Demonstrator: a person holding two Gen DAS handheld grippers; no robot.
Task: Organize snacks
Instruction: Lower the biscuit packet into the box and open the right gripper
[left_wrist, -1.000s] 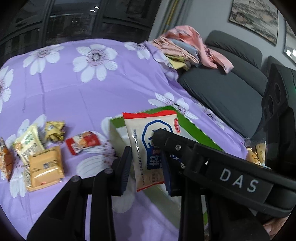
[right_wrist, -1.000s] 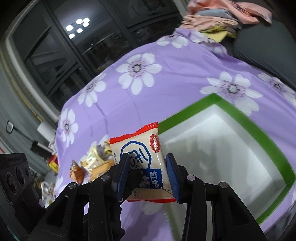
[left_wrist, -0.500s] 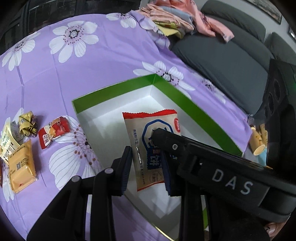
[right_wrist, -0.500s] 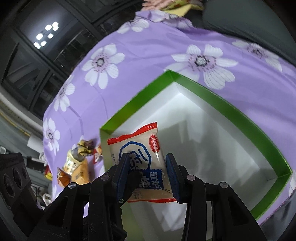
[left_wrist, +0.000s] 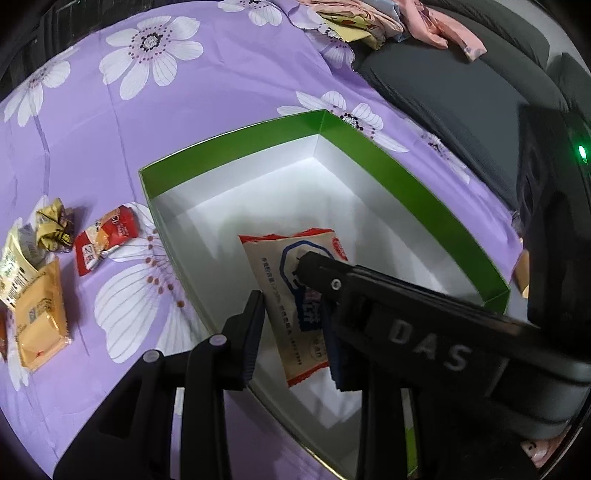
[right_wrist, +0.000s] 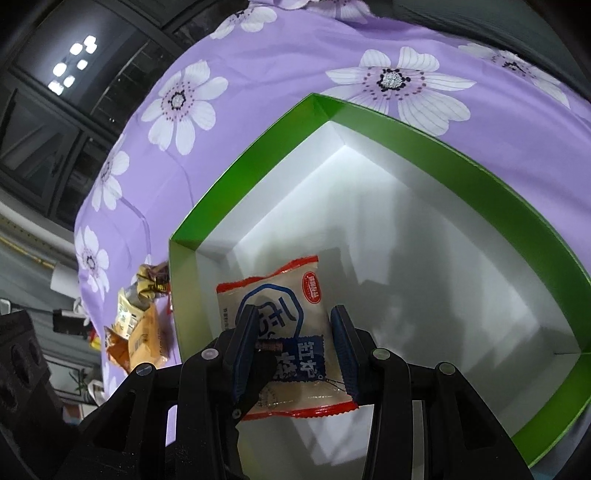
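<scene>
Both grippers over green-rimmed white box (left_wrist: 424, 192) on purple floral cloth (left_wrist: 221, 92) — left gripper (left_wrist: 295, 328) and right gripper (right_wrist: 295, 343) each clamped on the same red-edged cracker packet (right_wrist: 280, 295), held inside the box above its floor; loose snacks (left_wrist: 40, 273) lie on cloth left of box

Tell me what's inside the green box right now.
The box shows only a bare white floor; nothing lies on it. A biscuit packet, gripped by both grippers, hangs over it, hiding the floor beneath and near corner.
</scene>
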